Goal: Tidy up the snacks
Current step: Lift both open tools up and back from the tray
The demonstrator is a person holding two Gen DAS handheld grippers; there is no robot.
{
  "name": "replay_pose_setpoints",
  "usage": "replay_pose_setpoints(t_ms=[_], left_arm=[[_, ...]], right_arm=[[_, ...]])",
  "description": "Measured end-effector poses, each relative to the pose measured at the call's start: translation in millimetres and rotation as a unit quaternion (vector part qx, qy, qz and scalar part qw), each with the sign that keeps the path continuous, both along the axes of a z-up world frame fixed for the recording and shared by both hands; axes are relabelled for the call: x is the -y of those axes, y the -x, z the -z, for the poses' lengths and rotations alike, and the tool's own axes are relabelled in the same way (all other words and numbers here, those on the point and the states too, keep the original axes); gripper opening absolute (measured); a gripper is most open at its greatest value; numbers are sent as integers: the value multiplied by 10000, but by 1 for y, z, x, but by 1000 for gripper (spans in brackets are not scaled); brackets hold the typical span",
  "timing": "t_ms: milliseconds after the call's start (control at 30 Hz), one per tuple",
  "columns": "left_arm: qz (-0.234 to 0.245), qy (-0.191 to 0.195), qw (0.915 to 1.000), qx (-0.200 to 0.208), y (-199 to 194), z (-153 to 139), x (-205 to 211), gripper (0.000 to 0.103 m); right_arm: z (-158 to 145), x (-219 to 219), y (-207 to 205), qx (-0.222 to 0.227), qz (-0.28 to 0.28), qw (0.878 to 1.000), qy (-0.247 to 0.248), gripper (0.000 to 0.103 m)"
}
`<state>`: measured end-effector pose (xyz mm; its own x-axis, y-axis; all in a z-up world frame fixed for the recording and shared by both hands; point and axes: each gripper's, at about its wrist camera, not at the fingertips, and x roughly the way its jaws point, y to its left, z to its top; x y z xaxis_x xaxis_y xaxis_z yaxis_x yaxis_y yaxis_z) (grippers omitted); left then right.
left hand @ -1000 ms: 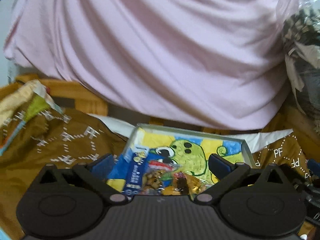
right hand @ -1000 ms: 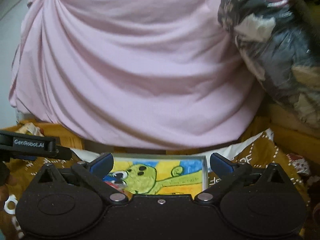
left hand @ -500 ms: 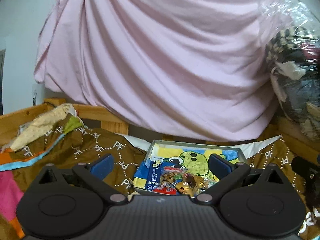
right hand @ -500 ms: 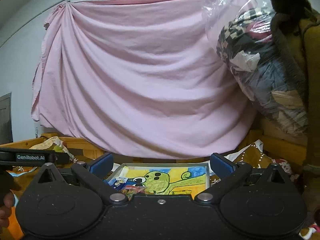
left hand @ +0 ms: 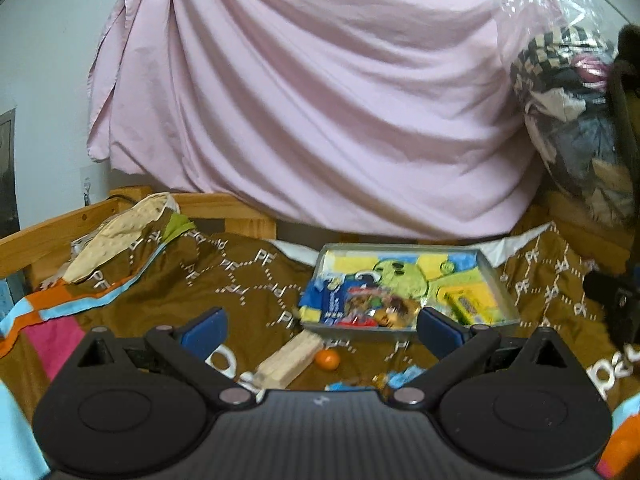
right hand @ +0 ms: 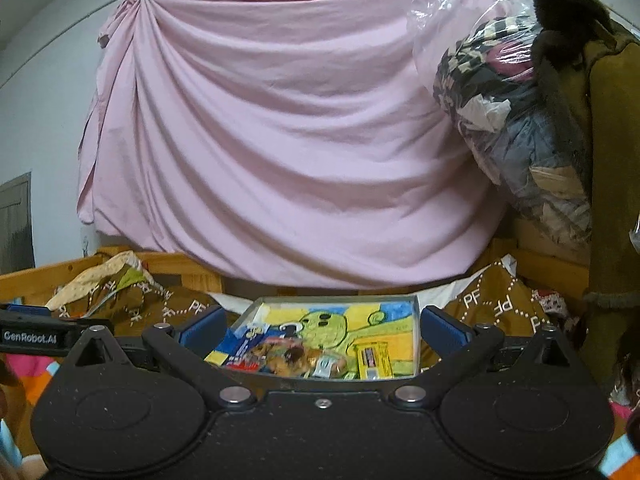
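Left wrist view: pink sheet point(left hand: 320, 100) hangs across the back wall, biggest thing in frame, with a clear plastic bag of clothes point(left hand: 572, 120) at its right edge. Below it a brown quilt point(left hand: 224, 284) with white "PF" print covers the bed, wooden bed frame point(left hand: 52, 232) at left. Shallow tray point(left hand: 502, 284) with a yellow-green cartoon lining sits on the quilt, mid-right. Snack packets point(left hand: 360, 308) are piled in the tray's near-left corner; blue packet edge overhangs the rim. Outside the tray, on the quilt just in front of it: pale wafer-type pack point(left hand: 290, 360), small orange round item point(left hand: 328, 359) beside it, then a few blue-wrapped candies point(left hand: 400, 378), blurred. Left gripper point(left hand: 320, 328) jaws spread wide, holding nothing, above the loose items. Right wrist view: right gripper point(right hand: 320, 330) jaws also wide apart, empty, aimed at the tray point(right hand: 416, 332), packets point(right hand: 288, 354) visible between its fingers.
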<state>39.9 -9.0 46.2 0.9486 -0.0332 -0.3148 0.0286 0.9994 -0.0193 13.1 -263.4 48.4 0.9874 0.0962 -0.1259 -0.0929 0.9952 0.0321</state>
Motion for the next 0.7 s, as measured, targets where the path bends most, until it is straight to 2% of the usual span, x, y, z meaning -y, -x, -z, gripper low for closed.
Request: replay_pose_setpoints(t_ms=[333,533,700], left_arm=[[-30,10,9988,-479,10,22,-12,103],[53,48,9956,-929,7,34,-15,103],[127,7,9942,-1069,6,39,-14,103]], right_arm=[[16,-13,6,-589,-84,9981,124,102],[28,-26,3,-978,-173,9942,421,102],[36,-32,-1,-1229,-251,9904,579,102]])
